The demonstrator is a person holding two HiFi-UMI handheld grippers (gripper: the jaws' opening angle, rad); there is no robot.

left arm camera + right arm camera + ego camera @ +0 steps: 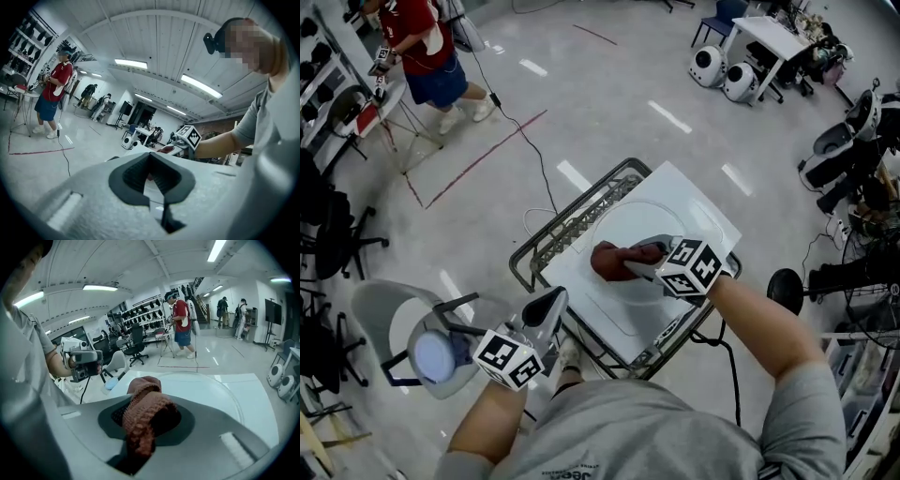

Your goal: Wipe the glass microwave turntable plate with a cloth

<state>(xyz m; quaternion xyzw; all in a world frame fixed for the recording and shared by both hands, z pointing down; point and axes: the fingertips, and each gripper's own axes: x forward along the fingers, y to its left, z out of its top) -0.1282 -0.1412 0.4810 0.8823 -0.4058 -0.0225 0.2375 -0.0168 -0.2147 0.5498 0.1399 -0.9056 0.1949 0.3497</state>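
I'm in the wiping step itself: my right claw (639,265) is clamped on the bunched reddish-brown cloth (607,260) and presses it onto the glass turntable plate (652,225), which lies flat on the white table (698,202). The cloth sits toward the plate's left edge as I look down. My left claw (546,309) hangs off the table's near-left corner, well apart from the plate, its jaws a little apart with nothing between them. As I judge it, the next move calls for dragging the cloth across the bare glass toward the far and right rim with steady downward pressure. The plate looks free to slide, so my idle claw may need to come in and brace its edge. The head view gives the layout of plate, table and both claws. Only the right gripper view shows the knit cloth packed between the jaw pads and the plate's curved rim beyond it. The left gripper view alone confirms that claw is empty.
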